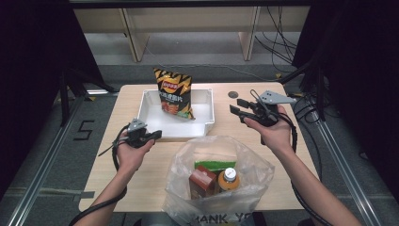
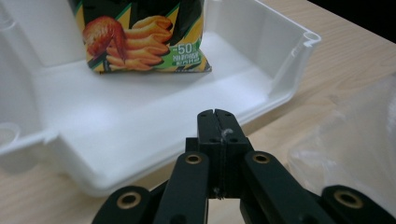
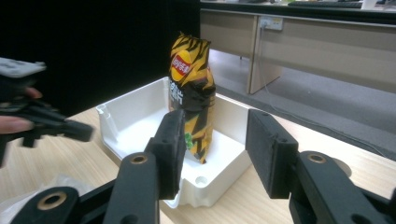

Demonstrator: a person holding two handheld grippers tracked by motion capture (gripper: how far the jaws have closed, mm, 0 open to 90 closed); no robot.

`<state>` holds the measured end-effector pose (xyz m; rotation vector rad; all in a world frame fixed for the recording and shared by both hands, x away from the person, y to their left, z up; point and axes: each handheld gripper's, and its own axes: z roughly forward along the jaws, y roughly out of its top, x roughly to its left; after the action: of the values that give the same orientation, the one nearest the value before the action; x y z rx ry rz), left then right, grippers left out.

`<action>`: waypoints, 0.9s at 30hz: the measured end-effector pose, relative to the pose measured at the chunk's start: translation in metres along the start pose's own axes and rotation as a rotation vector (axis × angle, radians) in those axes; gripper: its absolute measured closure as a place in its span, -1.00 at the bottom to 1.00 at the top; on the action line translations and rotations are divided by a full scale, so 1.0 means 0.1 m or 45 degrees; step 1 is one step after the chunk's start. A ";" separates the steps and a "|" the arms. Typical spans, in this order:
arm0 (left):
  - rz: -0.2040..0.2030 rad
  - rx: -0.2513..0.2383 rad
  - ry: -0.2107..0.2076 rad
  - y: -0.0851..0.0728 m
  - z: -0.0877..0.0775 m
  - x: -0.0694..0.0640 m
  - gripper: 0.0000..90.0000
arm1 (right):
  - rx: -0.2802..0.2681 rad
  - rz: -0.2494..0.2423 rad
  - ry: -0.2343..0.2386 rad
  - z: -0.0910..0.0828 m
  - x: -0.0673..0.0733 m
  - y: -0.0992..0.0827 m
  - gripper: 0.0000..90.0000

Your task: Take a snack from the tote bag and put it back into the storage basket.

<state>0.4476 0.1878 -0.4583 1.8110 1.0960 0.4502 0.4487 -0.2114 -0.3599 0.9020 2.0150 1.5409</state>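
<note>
A black and yellow chip bag (image 1: 174, 94) stands upright in a white tray (image 1: 160, 125) at the middle back of the wooden table. My left gripper (image 1: 157, 135) hovers just before the tray's near left corner, shut with nothing in it. In the left gripper view its jaws (image 2: 217, 116) meet in front of the tray (image 2: 116, 116) and the chip bag (image 2: 140, 37). My right gripper (image 1: 236, 106) is to the right of the tray, open and empty. In the right gripper view its pads (image 3: 212, 135) frame the chip bag (image 3: 191, 93) farther off, with the left gripper (image 3: 79, 130) across the tray (image 3: 130, 116).
A clear plastic bag (image 1: 219, 174) stands open at the table's near edge, holding a brown carton (image 1: 202, 181), an orange-drink bottle (image 1: 228, 179) and a green packet (image 1: 214, 165). A round cable hole (image 1: 233, 94) is at the back right. Bare tabletop lies on both sides.
</note>
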 end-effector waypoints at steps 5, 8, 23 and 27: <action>0.030 0.034 0.009 0.19 0.32 0.00 0.99 | -0.024 0.044 0.008 -0.17 0.00 -0.07 0.29; 0.047 0.068 0.011 0.26 0.48 0.03 0.99 | -0.020 0.055 -0.010 -0.24 -0.01 -0.10 0.28; 0.088 0.219 0.074 0.44 1.13 0.10 0.99 | -0.084 0.070 -0.021 -0.46 -0.10 -0.04 0.25; 0.074 0.219 0.087 0.44 1.20 0.11 0.99 | -0.090 0.088 -0.018 -0.48 -0.10 -0.03 0.25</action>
<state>0.5580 0.1262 -0.4807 1.9950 1.1613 0.4676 0.4215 -0.2512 -0.3501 0.9616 1.9249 1.6276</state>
